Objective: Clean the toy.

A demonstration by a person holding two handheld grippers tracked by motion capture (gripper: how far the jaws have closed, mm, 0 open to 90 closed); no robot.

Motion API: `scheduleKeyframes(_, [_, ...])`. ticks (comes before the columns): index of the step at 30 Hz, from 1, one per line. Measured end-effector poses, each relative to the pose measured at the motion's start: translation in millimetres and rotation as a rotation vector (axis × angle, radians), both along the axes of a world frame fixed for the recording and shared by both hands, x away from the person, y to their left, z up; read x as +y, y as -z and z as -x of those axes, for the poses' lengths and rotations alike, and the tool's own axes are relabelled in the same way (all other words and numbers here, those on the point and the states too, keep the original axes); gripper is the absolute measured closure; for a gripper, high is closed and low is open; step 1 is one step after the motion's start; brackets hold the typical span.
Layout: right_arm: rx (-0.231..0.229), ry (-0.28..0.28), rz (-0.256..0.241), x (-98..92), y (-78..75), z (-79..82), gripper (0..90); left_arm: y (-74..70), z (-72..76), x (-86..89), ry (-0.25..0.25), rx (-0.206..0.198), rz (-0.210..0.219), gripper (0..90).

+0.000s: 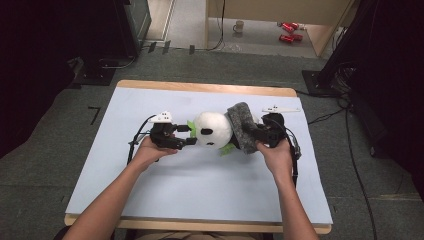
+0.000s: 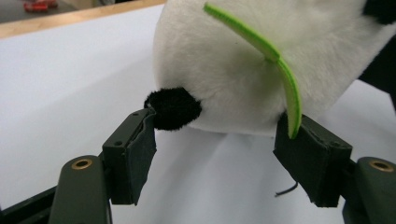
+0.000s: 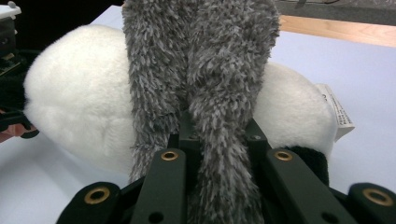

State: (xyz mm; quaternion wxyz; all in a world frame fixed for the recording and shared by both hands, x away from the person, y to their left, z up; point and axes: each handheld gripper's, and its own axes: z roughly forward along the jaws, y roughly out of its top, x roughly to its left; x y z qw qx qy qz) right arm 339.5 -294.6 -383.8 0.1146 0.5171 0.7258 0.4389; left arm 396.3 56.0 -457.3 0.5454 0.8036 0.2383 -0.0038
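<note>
The right claw [image 3: 212, 140] pinches a fold of the grey fuzzy cloth [image 3: 201, 60], which drapes over the plush panda [image 1: 212, 130] lying mid-tabletop [image 1: 200, 190]. The left claw [image 2: 215, 154] stands spread, its pads at the toy's black ear [image 2: 173, 108] and green felt strip [image 2: 261, 46], bracing rather than gripping. The covering looks about half done: the panda's head remains bare. Both forearms reach forward, hands angled inward toward the toy.

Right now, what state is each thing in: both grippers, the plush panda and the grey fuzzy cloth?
left gripper: open, jaws astride the panda's end
right gripper: shut on the grey fuzzy cloth
plush panda: lying on its side on the table
grey fuzzy cloth: draped over the panda's body
green felt leaf: bent, tip on the left gripper's jaw
</note>
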Motion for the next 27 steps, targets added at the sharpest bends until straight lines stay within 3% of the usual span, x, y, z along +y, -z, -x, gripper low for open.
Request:
scheduleKeyframes(2, [0.001, 0.001, -0.004, -2.5, 1.3, -0.3, 76.9, -0.1, 0.0, -3.5, 0.048, -0.004, 0.018, 31.0])
scheduleKeyframes(4, [0.003, 0.006, -0.001, -2.0, 3.3, -0.5, 77.1, -0.2, 2.3, -10.8, 0.058, -0.027, 0.003, 30.9])
scheduleKeyframes(9, [-0.014, 0.045, 0.040, -0.1, 9.2, 1.5, 77.9, -1.1, 9.9, -23.9, 0.029, -0.078, 0.015, 30.9])
scheduleKeyframes(12, [-0.006, 0.063, 0.035, -2.8, 11.3, 1.9, 78.6, -4.2, 13.6, -32.3, 0.022, -0.097, 0.012, 44.1])
scheduleKeyframes(14, [0.002, 0.075, 0.021, -6.1, 13.0, 2.0, 78.7, -5.3, 15.1, -35.9, 0.009, -0.077, 0.032, 56.7])
scheduleKeyframes(16, [0.009, 0.082, -0.006, -10.1, 14.8, 2.1, 78.7, -8.6, 17.3, -38.1, -0.026, -0.061, 0.025, 67.2])
scheduleKeyframes(19, [0.008, 0.088, -0.049, -14.7, 14.1, 2.0, 78.5, -17.0, 21.2, -37.8, -0.059, -0.074, 0.013, 77.6])
scheduleKeyframes(22, [-0.013, 0.090, -0.084, -16.4, 6.7, 3.7, 78.5, -25.0, 23.2, -31.5, -0.061, -0.067, 0.024, 80.9])
scheduleKeyframes(24, [-0.022, 0.079, -0.101, -15.3, -1.7, 5.1, 78.4, -29.7, 22.6, -25.2, -0.045, -0.030, 0.044, 81.6])
scheduleKeyframes(27, [-0.038, 0.059, -0.091, -9.1, -13.3, 7.7, 78.3, -39.1, 25.2, -16.4, -0.036, -0.027, 0.039, 81.2])
